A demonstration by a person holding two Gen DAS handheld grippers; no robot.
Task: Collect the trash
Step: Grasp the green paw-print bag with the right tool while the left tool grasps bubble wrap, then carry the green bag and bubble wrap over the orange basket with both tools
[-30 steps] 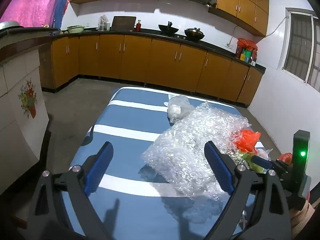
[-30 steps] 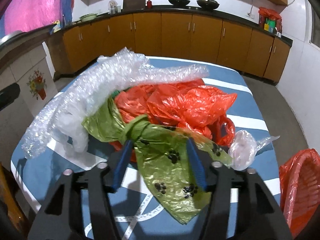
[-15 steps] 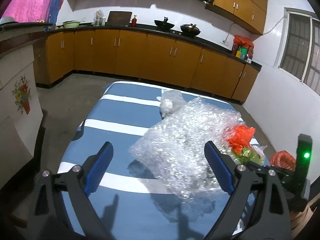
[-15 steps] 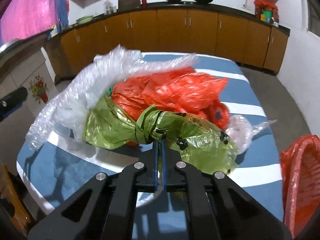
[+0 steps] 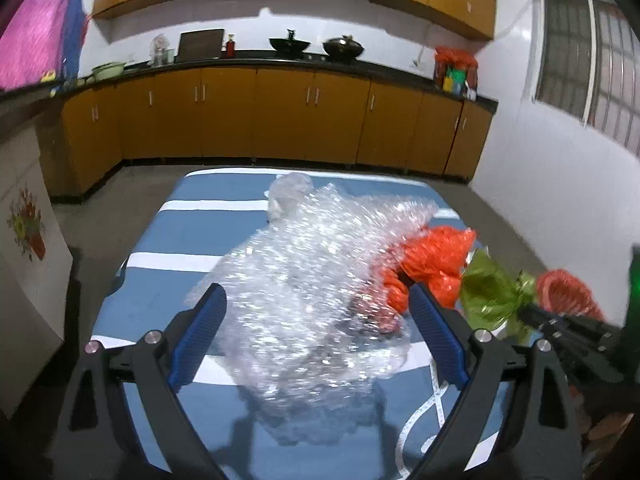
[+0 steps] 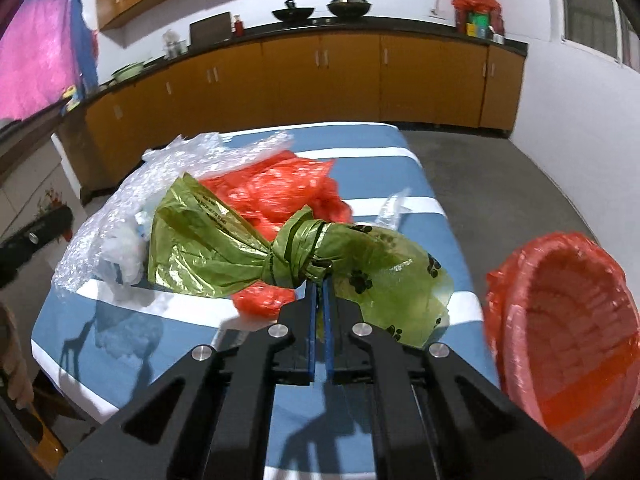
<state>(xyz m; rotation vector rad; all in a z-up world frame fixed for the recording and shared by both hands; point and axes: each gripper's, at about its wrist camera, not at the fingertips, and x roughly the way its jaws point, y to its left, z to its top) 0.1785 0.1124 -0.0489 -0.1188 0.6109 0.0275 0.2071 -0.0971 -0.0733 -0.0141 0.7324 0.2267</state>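
A knotted green bag [image 6: 288,256] printed with black paw marks is clamped at its knot between the fully closed jaws of the right gripper [image 6: 319,280], and it is seen lifted off the blue-and-white striped table [image 6: 400,140], with its shadow cast on the cloth below. A crumpled red plastic bag [image 6: 276,192] is seen just behind and partly under the green bag, and a sheet of bubble wrap [image 6: 120,216] is spread to the left of both; whether the red bag is carried along cannot be told. A small clear plastic scrap [image 6: 390,212] is seen on the table behind the green bag. A basket lined with a red bag [image 6: 560,328] is seen at the right, beside the table edge. The left gripper [image 5: 316,332] is held wide open and nothing is gripped by it; the bubble wrap [image 5: 312,280] is seen lying ahead of and between its blue pads [image 5: 200,332] without being pressed. From the left wrist view, a clear bag [image 5: 288,196] is seen at the far end of the bubble wrap, and the right gripper [image 5: 524,312] is seen at the right edge with the green bag [image 5: 492,292] in it
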